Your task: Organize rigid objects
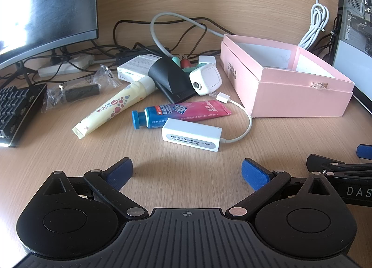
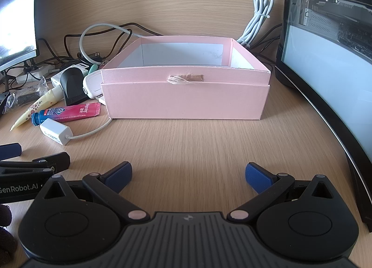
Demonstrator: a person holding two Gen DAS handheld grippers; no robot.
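Both hand-held grippers, left (image 1: 187, 171) and right (image 2: 188, 175), gape empty; tubes, adapter (image 1: 191, 135), cables crowd beside the pink box (image 2: 186, 100).

The open box (image 2: 186, 103) sits on the tabletop (image 2: 197, 151) toward the right, a bundled cable (image 2: 258, 12) behind it. Left of the box lie an adapter (image 1: 191, 137), a tube (image 1: 183, 112) just behind it, a bottle (image 1: 116, 107) further left, and a keyboard (image 1: 16, 110) at the far left.

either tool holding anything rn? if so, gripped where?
Nothing is held. The left tool and the right tool are both open with only bare wooden desk between their blue pads.
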